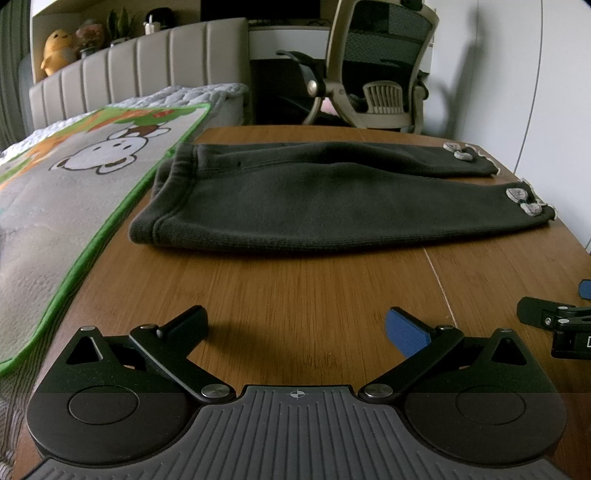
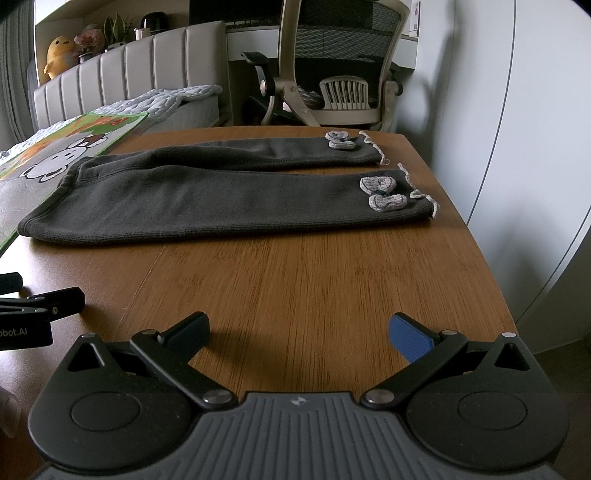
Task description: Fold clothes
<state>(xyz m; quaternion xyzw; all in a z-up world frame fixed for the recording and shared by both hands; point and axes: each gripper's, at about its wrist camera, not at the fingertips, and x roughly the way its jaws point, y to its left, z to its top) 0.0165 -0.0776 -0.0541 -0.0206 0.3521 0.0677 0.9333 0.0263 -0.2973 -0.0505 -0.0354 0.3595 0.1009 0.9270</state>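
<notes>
I am at a wooden table [image 1: 314,280] with a bamboo grain. Far across it stands a mesh office chair [image 1: 376,66] against a white wall [image 2: 480,74]. To my left lies a bed with a cartoon blanket [image 1: 74,177] and a padded grey headboard [image 1: 140,70]. A yellow plush toy [image 1: 55,50] and potted plants [image 2: 114,29] sit on the shelf behind it. The light is dim.
</notes>
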